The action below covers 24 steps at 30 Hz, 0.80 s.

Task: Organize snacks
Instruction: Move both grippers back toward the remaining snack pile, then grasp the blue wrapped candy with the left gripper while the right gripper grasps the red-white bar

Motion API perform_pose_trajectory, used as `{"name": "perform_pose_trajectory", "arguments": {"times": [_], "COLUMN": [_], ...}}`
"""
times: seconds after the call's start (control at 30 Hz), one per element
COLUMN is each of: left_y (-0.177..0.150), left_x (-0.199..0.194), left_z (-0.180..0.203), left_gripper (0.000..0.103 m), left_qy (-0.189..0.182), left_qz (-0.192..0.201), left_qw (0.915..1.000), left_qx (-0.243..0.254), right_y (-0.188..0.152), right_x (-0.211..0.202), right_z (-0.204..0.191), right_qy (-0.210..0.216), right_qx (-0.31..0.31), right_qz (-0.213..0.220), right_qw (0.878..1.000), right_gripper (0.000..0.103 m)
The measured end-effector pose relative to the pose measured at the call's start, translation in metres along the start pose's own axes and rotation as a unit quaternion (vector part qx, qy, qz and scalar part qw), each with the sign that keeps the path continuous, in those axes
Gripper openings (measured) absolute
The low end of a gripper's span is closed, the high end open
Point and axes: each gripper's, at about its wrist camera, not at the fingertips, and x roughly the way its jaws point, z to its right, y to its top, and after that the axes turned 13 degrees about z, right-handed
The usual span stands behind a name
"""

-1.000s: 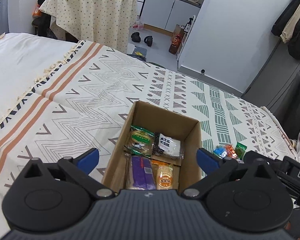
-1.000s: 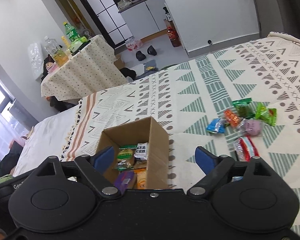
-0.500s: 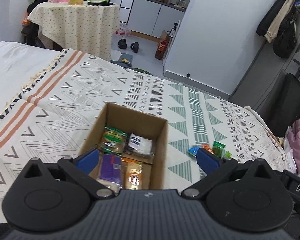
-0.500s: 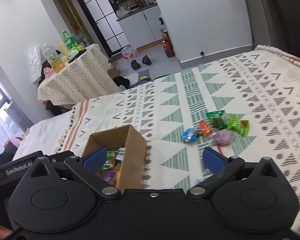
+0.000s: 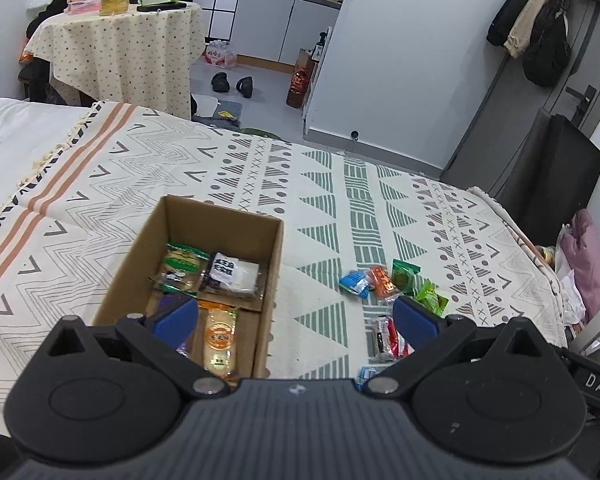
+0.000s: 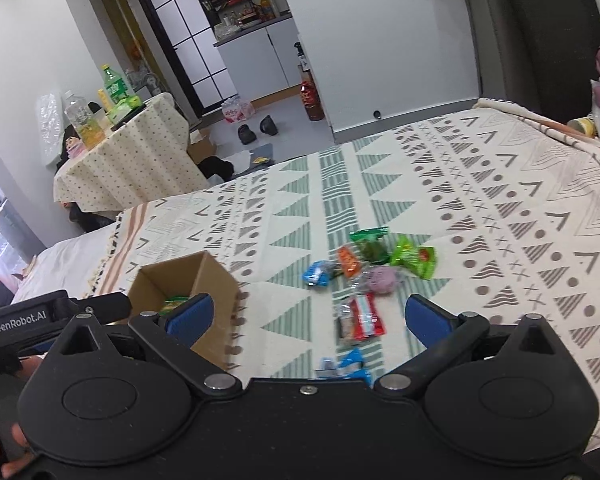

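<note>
An open cardboard box (image 5: 274, 276) (image 6: 216, 280) stands on the patterned bedspread (image 5: 228, 176). In it lie a green packet (image 5: 182, 266), a black-and-white packet (image 5: 234, 274) and an orange packet (image 5: 219, 338). Loose snacks lie to its right: a blue packet (image 5: 354, 282) (image 6: 318, 272), an orange one (image 6: 349, 261), green ones (image 6: 414, 257), a pink round one (image 6: 380, 280) and a red-and-white one (image 6: 360, 316). My left gripper (image 5: 296, 318) is open above the box's right wall, holding nothing. My right gripper (image 6: 306, 316) is open above the loose snacks, also holding nothing.
A table with a dotted cloth (image 5: 128, 44) bearing bottles stands beyond the bed's far edge. Shoes (image 5: 234, 82) and a bottle (image 5: 296, 82) sit on the floor. A dark chair (image 5: 552, 168) and hanging coats (image 5: 540, 20) are at the right. The left gripper's body (image 6: 24, 320) shows in the right wrist view.
Both grippers have drawn back and swung right: the box has slid left in both views and the loose snacks now lie between the right gripper's fingers. Both stayed open.
</note>
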Motion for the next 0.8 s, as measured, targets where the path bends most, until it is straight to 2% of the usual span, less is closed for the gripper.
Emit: {"name": "perform_pose_trajectory", "arguments": {"times": [0.13, 0.43, 0.8], "left_y": [-0.007, -0.023, -0.05], "left_x": [0.004, 0.025, 0.061], "left_z": [0.014, 0.043, 0.065], "left_gripper": [0.103, 0.103, 0.101], "left_qy": [0.005, -0.012, -0.015], "left_qz": [-0.001, -0.026, -0.057], "left_qw": [0.9998, 0.9992, 0.9981], "left_qx": [0.017, 0.028, 0.018], "right_y": [-0.001, -0.007, -0.017], "right_x": [-0.002, 0.011, 0.035], "right_z": [0.018, 0.052, 0.088], "right_qy": [0.001, 0.002, 0.016], "right_qx": [0.003, 0.016, 0.045], "right_qz": [0.0, -0.022, -0.046], "right_qw": [1.0, 1.0, 0.998], "right_gripper": [0.103, 0.103, 0.098]}}
